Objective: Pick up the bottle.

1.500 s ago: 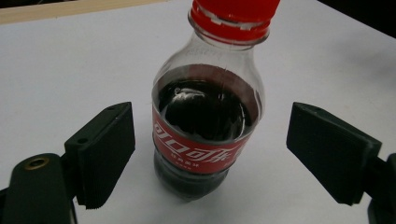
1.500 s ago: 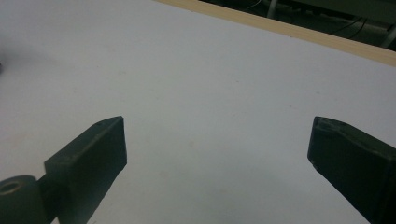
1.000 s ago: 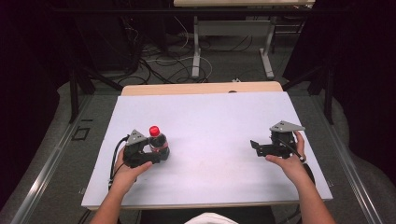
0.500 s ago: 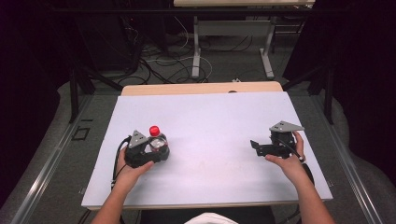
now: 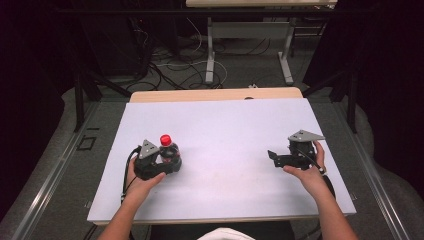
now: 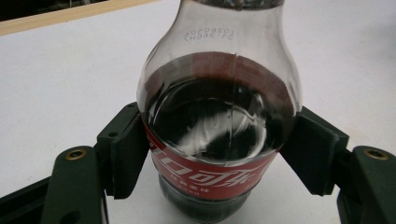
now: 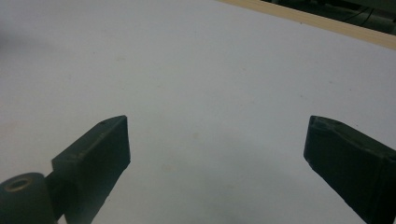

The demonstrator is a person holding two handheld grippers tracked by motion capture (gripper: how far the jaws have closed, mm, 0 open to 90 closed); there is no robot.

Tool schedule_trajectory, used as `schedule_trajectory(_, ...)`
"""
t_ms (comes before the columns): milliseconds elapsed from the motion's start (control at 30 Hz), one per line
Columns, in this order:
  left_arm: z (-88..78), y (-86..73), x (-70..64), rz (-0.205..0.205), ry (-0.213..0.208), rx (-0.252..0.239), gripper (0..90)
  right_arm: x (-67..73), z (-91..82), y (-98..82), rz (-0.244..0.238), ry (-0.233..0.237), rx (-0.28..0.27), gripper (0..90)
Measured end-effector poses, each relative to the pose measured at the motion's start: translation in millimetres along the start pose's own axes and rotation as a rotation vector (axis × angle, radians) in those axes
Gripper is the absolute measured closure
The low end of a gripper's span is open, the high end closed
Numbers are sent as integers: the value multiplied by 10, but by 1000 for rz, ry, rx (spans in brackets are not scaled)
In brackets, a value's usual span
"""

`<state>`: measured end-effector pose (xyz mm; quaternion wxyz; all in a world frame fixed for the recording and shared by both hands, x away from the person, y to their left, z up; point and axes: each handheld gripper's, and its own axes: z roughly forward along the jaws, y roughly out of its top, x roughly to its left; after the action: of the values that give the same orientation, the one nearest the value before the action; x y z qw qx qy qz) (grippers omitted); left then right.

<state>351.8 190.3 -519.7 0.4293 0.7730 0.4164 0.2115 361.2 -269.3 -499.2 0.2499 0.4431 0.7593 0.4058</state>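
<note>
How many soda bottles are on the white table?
1. The cola bottle with a red cap stands at the table's left side, clamped between the pads of the left gripper. The right gripper is open with nothing between its pads.

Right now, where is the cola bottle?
In the high view the cola bottle stands upright at the table's left side, clamped between the left gripper's jaws.

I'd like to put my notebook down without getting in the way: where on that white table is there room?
The wide middle, between the cola bottle in the left claw and the open right claw, is bare. So is the far strip toward the wooden edge. It is crowded only around each hand.
</note>
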Motion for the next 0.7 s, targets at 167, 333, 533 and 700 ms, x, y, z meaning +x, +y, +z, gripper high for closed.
schedule_trajectory(167,-34,62,-36,5,-15,-6,295,19,-5,14,-2,-8,0,73)
schedule_trajectory(333,-48,175,-123,14,-41,-7,295,75,-7,53,-10,-1,5,109)
schedule_trajectory(533,-10,308,-293,33,-82,10,296,218,-42,189,-40,50,-12,170)
schedule_trajectory(700,73,418,-437,46,-111,6,296,359,-108,384,-76,88,-46,225)
